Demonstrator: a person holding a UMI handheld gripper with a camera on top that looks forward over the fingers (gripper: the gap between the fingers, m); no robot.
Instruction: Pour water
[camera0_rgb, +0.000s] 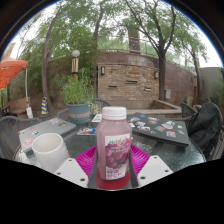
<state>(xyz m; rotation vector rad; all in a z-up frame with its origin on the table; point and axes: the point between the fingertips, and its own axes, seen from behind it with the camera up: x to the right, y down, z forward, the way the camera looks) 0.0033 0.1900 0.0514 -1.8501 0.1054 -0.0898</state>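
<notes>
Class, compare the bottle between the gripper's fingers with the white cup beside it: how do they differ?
The bottle holds red-pink liquid; the cup is plain white. The bottle is taller and narrower; the cup is shorter and wider. The bottle is capped; the cup is open-topped. The bottle stands between the fingers; the cup stands outside them. Both are upright on the table.

so the two-finger handheld gripper (113, 172) has chunky white angular fingers (72, 171), looks like 3D-printed plastic, each with faceted, chamfered edges. Bright magenta pads (87, 156) line the inner faces, glossy-ish and pretty saturated. Can't spot any screws, cables or markings on it.
</notes>
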